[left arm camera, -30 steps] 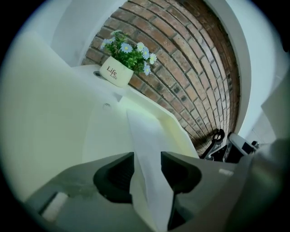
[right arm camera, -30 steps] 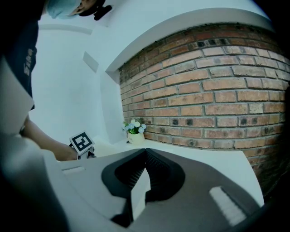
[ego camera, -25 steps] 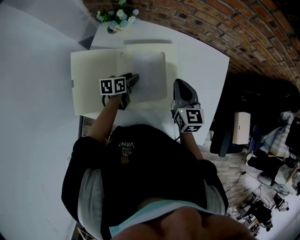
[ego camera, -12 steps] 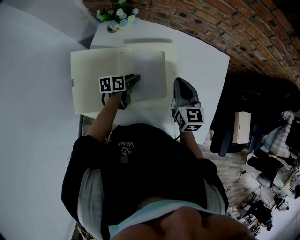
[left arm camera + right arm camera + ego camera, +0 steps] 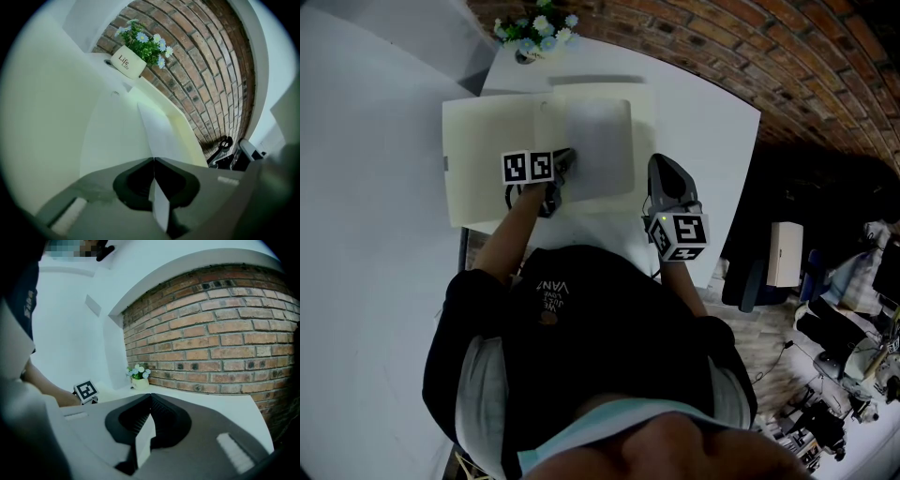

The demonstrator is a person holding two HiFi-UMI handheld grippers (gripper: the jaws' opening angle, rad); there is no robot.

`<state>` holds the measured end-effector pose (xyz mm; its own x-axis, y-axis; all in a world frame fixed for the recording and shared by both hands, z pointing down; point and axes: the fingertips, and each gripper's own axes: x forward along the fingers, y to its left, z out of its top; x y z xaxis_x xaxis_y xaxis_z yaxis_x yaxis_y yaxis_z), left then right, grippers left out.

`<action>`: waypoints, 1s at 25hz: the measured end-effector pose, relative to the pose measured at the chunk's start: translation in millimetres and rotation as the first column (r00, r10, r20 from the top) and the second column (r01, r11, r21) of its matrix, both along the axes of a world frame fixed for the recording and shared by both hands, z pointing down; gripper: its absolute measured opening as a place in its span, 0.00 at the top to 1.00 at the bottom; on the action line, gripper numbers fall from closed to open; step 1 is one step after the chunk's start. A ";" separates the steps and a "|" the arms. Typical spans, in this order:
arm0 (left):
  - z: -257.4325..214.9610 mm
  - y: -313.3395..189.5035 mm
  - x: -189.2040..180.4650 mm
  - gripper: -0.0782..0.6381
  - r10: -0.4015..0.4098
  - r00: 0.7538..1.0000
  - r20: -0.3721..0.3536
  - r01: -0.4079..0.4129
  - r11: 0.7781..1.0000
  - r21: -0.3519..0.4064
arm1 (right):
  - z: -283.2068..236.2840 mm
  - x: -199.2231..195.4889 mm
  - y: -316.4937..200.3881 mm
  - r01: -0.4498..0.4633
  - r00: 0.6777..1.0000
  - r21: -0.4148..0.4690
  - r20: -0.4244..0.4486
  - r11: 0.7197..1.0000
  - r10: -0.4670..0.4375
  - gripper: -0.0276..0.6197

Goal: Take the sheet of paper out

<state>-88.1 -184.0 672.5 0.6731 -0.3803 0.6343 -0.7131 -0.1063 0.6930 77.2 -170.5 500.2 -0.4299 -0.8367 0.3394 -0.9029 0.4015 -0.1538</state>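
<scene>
A pale yellow folder (image 5: 487, 155) lies open on the white table (image 5: 703, 122). A greyish-white sheet of paper (image 5: 600, 150) rests on its right half. My left gripper (image 5: 568, 155) is at the sheet's near-left edge; its jaws have just been closing. In the left gripper view the sheet (image 5: 164, 131) runs straight into the closed tips of the left gripper (image 5: 153, 159), pinched between them. My right gripper (image 5: 660, 165) hovers to the right of the folder, shut and holding nothing. From the right gripper view, the right gripper (image 5: 151, 395) looks across the table at the brick wall.
A small white pot of flowers (image 5: 532, 37) stands at the table's far edge, behind the folder; it also shows as the pot (image 5: 129, 61) and the pot (image 5: 139, 380). A brick wall (image 5: 750, 47) runs behind. The table's right edge drops to cluttered floor.
The left gripper's marker cube has edged slightly right and up along the sheet's edge. The right gripper has stayed where it was.
</scene>
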 end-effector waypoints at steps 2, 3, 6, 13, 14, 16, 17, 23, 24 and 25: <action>1.5 0.2 -0.2 0.89 0.009 1.000 0.022 -0.009 1.000 0.001 | -0.3 1.0 -0.1 -0.002 1.000 0.002 0.001 1.000 0.002 0.96; 1.8 0.1 -0.1 0.89 0.012 1.000 0.027 -0.012 1.000 0.001 | -0.4 1.1 0.0 -0.002 1.000 0.002 0.002 1.000 0.002 0.96; 1.9 0.5 -0.3 0.89 0.016 0.999 0.032 -0.016 1.000 0.004 | -0.4 0.8 1.0 0.000 1.000 0.004 0.003 1.000 0.000 0.96; -1.0 3.4 -8.6 0.89 0.003 0.999 0.037 -0.003 1.000 0.012 | -0.3 -1.2 3.5 0.009 1.000 0.006 0.009 1.000 -0.009 0.96; -1.8 3.3 -10.1 0.89 0.002 0.999 0.038 -0.002 1.000 0.017 | -0.8 -2.1 3.6 0.011 1.000 0.008 0.010 1.000 -0.011 0.96; -3.2 3.5 -13.5 0.89 -0.002 0.999 0.039 0.001 1.000 0.024 | -1.5 -4.3 3.8 0.015 1.000 0.009 0.015 1.000 -0.015 0.96; -3.9 3.8 -15.5 0.89 -0.005 0.999 0.039 0.004 1.000 0.026 | -1.7 -5.3 4.0 0.017 1.000 0.010 0.016 1.000 -0.017 0.96; -9.3 7.1 -31.4 0.89 -0.034 0.998 0.051 0.032 0.999 0.041 | -2.8 -9.3 5.6 0.038 0.999 0.017 0.014 0.999 -0.038 0.96; -11.2 7.7 -35.2 0.89 -0.041 0.998 0.055 0.038 0.998 0.046 | -3.0 -10.1 6.1 0.043 0.999 0.015 0.014 0.999 -0.043 0.96; -13.1 8.6 -39.3 0.89 -0.047 0.997 0.061 0.044 0.998 0.050 | -3.0 -11.2 6.8 0.048 0.999 0.013 0.014 0.999 -0.048 0.96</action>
<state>-127.4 -175.4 659.4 0.6147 -0.4410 0.6540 -0.7592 -0.1057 0.6423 66.0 -163.7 497.2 -0.4747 -0.8189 0.3226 -0.8801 0.4464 -0.1617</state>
